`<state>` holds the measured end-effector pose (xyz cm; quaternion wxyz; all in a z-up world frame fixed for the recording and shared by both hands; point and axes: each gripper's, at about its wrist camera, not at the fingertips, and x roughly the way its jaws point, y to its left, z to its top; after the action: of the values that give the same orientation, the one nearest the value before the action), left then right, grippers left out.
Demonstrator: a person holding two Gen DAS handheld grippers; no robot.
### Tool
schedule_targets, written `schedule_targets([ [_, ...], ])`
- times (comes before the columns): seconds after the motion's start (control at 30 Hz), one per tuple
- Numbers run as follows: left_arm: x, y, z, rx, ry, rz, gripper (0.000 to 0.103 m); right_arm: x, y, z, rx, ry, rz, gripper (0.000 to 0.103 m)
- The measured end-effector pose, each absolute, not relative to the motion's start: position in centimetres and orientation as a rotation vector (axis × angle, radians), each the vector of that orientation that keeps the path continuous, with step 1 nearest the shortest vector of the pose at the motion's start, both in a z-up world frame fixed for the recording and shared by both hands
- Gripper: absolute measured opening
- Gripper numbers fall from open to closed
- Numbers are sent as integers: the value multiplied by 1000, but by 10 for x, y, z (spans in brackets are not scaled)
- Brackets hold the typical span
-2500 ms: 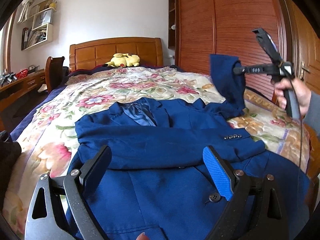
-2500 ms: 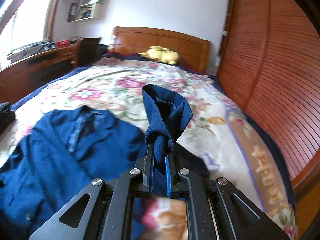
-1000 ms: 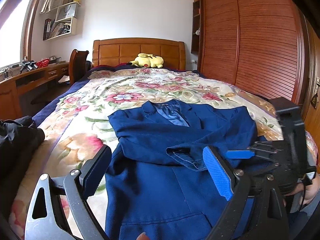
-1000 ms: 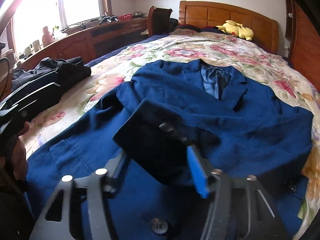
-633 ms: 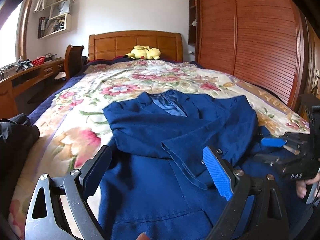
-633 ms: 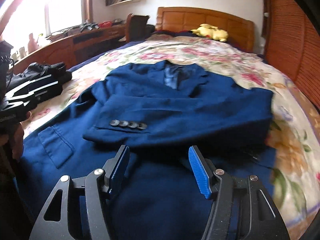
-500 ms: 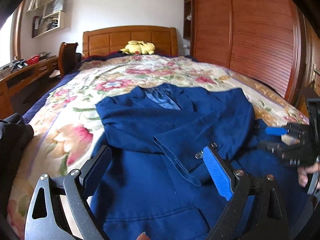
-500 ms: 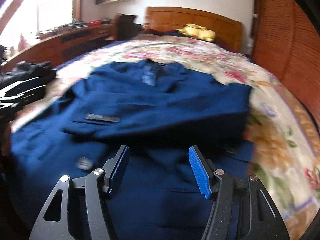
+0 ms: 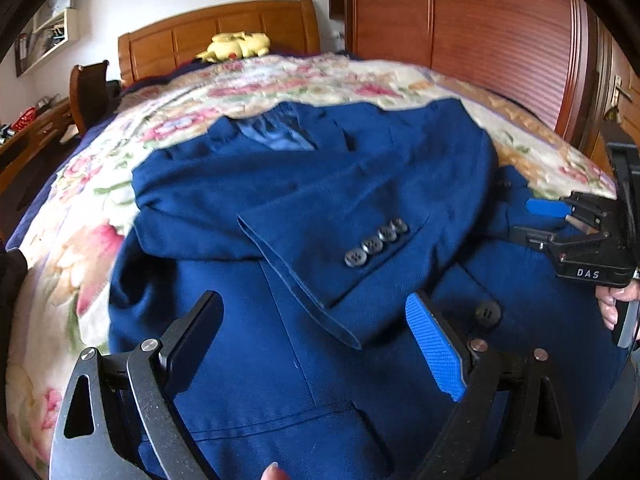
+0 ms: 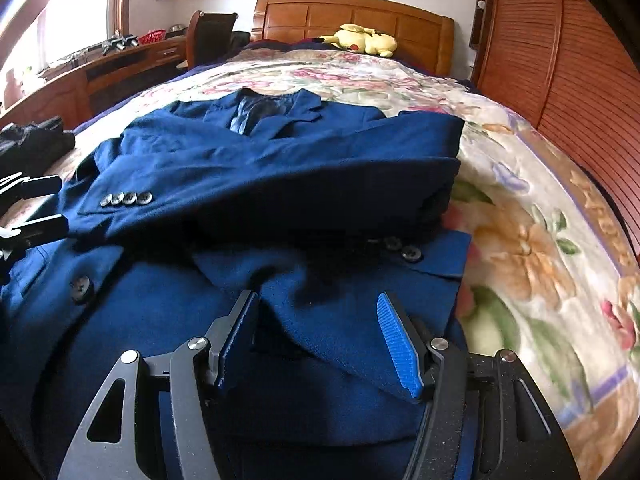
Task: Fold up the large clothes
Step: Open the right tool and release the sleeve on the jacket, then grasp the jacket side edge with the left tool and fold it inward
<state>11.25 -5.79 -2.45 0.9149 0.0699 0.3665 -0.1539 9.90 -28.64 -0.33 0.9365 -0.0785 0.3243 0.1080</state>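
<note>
I see the dark blue woollen suit jacket [image 9: 304, 208] lying face up on the flowered quilt of the wooden bed [image 10: 532, 240], its collar toward the headboard and its hem toward me, so the long axis runs straight away from both cameras. Both sleeves are already laid across the chest: the upper sleeve cuff with four grey buttons [image 9: 376, 242] points to the jacket's left side, and it lies just in front of my left gripper [image 9: 316, 344]. The fingers of this gripper are spread wide and hold nothing; the lower front panel of the jacket is directly under them. My right gripper [image 10: 320, 344] is also released, its blue ribbed pad [image 10: 400, 348] and the other pad standing apart, with a raised ridge of the blue cloth between them but not pinched. In the left view this gripper is seen at the right edge of the jacket, near the side seam. I judge that the next fold must bring the hem up toward the collar, along the long axis, so each gripper should take one lower corner. The hem itself is below the frame in both views, so I cannot tell how close the fingers are to it. A yellow plush toy [image 10: 366, 40] rests near the headboard, well apart from the work.
</note>
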Motion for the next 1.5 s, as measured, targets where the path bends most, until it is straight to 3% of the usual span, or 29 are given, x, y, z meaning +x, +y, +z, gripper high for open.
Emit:
schedule_targets([
  [0.17, 116, -59, -32, 138, 801, -345, 90, 97, -289, -5, -143, 653, 228, 63],
  [0.33, 116, -60, -35, 117, 823, -387, 64, 96, -308, -10, -126, 648, 234, 64],
  [0.6, 117, -67, -38, 128, 831, -420, 33, 93, -305, -11, -153, 644, 218, 64],
  [0.7, 113, -68, -33, 133, 803, -421, 10, 94, -306, -11, -149, 644, 221, 64],
  [1.13, 57, -13, 52, 83, 444, -285, 6, 88, -314, -11, -118, 618, 215, 64],
  [1.5, 27, 28, 44, 71, 488, -258, 6, 88, -316, -12, -121, 612, 203, 64],
])
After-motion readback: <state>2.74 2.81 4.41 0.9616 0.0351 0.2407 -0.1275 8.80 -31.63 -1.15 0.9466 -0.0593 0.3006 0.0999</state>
